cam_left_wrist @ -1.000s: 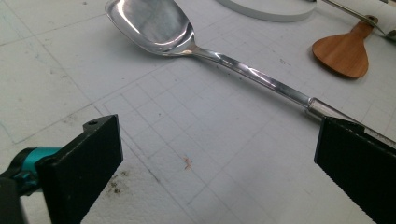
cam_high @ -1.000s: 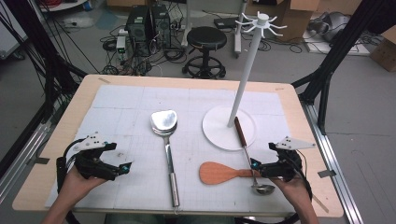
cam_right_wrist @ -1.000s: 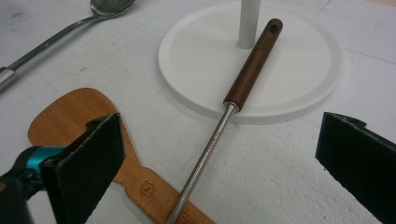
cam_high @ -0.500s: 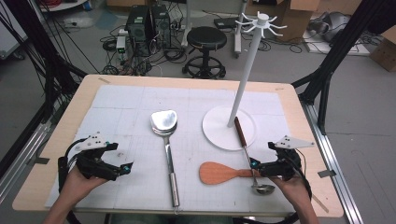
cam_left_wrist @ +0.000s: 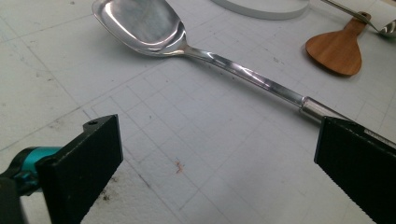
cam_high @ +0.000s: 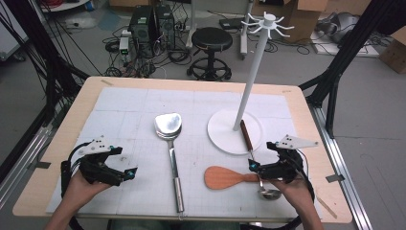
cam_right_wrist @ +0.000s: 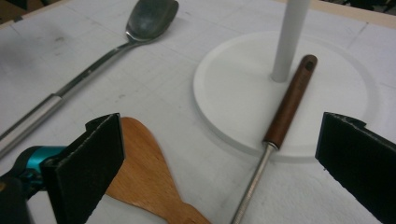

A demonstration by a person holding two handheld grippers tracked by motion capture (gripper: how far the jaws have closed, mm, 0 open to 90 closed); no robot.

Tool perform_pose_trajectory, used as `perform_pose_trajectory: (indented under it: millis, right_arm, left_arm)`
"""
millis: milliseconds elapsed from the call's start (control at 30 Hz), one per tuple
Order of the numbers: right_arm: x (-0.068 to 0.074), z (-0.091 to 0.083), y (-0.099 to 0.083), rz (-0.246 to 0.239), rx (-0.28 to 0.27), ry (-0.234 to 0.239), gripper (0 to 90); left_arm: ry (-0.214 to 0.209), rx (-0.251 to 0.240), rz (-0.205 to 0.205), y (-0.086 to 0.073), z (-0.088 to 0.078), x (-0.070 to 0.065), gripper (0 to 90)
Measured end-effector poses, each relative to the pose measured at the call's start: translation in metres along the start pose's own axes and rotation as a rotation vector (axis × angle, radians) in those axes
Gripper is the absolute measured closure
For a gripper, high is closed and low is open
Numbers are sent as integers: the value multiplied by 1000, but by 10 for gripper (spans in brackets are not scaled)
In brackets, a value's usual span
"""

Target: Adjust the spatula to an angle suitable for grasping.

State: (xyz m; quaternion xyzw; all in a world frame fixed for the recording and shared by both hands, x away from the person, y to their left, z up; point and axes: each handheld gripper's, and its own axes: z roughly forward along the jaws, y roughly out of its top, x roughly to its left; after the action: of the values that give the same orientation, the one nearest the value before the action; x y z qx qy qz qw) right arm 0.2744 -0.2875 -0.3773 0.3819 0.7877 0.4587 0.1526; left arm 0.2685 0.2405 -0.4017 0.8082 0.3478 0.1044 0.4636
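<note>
On table: one steel spatula (cam_high: 169,143), one wooden spatula (cam_high: 225,178), one ladle (cam_high: 256,160).

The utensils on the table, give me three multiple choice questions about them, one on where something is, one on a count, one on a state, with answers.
1. Where does the ladle's wooden handle rest?
A. On the white stand base
B. On the steel spatula
C. Hung on a hook

2. How many utensils lie on the table?
A. One
B. Three
C. Five

3. How do the right gripper jaws stand?
A. Shut on the ladle
B. Shut on nothing
C. Open

Answers: 1 A, the handle lies across the base's rim by the pole. 2 B, steel spatula, wooden spatula and ladle. 3 C, the right gripper view shows its jaws wide apart.
</note>
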Motion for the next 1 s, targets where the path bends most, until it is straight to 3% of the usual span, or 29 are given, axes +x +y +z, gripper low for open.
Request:
perform_pose_trajectory:
  millis: [167, 267, 367, 433, 667, 700, 1000]
  right_arm:
    - [14, 4, 12, -10, -3, 39, 5]
    - [21, 6, 20, -26, -12, 62, 76]
    - [30, 13, 28, -35, -9, 84, 92]
    - [34, 18, 34, -47, 7, 118, 226]
    - [47, 35, 45, -66, 32, 128, 299]
    - [52, 42, 47, -78, 41, 137, 363]
    - [72, 69, 55, -143, 114, 213, 663]
  left_arm:
    - [-3, -1, 1, -1, 0, 0, 17]
    - [-2, -2, -1, 0, 0, 0, 17]
    - [-1, -5, -3, 0, 0, 0, 17]
    - [0, -6, -5, 0, -1, 0, 17]
    - [1, -13, -9, 0, -2, 1, 17]
    - [1, -14, -10, 0, -2, 1, 17]
    - [0, -19, -9, 1, -2, 0, 17]
